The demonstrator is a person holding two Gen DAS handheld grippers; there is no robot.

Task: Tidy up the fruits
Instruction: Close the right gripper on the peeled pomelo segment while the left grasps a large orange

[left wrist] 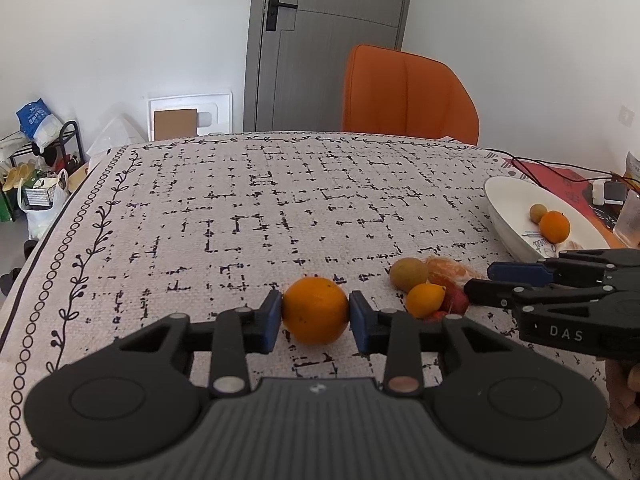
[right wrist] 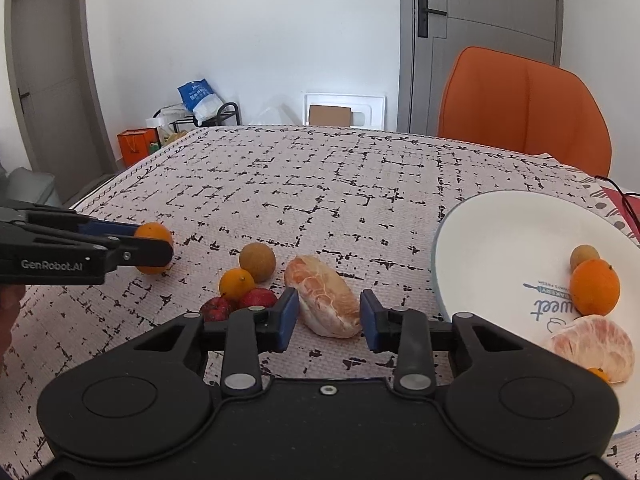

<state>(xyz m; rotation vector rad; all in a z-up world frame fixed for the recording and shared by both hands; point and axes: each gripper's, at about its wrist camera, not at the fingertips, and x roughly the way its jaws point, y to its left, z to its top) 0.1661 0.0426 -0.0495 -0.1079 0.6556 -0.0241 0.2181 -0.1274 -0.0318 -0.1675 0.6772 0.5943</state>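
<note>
Gripping an orange (left wrist: 315, 310) between both pads on the tablecloth (left wrist: 240, 208), the left gripper (left wrist: 315, 316) sits beside the right gripper (right wrist: 329, 316), whose jaws pinch a peeled citrus piece (right wrist: 326, 297) near the white plate (right wrist: 492, 232).

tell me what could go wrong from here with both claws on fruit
1. The left claw pinches the round orange only at its sides, so the orange may slip or roll out when lifted.
2. The peeled grapefruit piece in the right claw looks soft, so it could be crushed or tear.
3. The small fruits sit close beside that claw, so a sideways swing might knock them across the tablecloth.
</note>
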